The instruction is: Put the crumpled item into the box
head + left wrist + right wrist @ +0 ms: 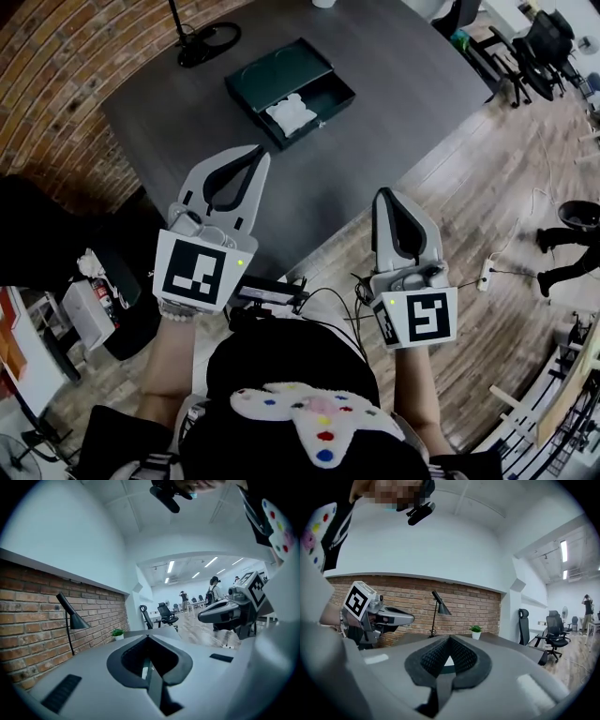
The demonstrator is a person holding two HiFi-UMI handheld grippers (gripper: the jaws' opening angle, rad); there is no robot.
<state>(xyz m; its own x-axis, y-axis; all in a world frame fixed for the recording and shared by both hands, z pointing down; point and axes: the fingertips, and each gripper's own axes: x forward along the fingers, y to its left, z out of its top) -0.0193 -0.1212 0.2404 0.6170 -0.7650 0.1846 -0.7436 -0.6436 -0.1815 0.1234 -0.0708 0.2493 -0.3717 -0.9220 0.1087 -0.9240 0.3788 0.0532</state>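
The white crumpled item (pixel 292 113) lies inside the open dark green box (pixel 337 89), which sits on the dark grey table (pixel 394 84) towards its far side. My left gripper (pixel 258 153) hovers over the table's near part, short of the box, with its jaws shut and nothing between them. My right gripper (pixel 382 194) is near the table's front right edge, also shut and empty. Each gripper view looks level across the room over its own closed jaws, the left gripper (pixel 148 637) and the right gripper (pixel 450 638); the box is not clear in either.
A black desk lamp (pixel 208 42) stands at the table's far left by the brick wall (pixel 56 84). A small potted plant (pixel 476 631) is at the far end. Office chairs (pixel 539 47) and a power strip (pixel 486 272) are on the wooden floor to the right.
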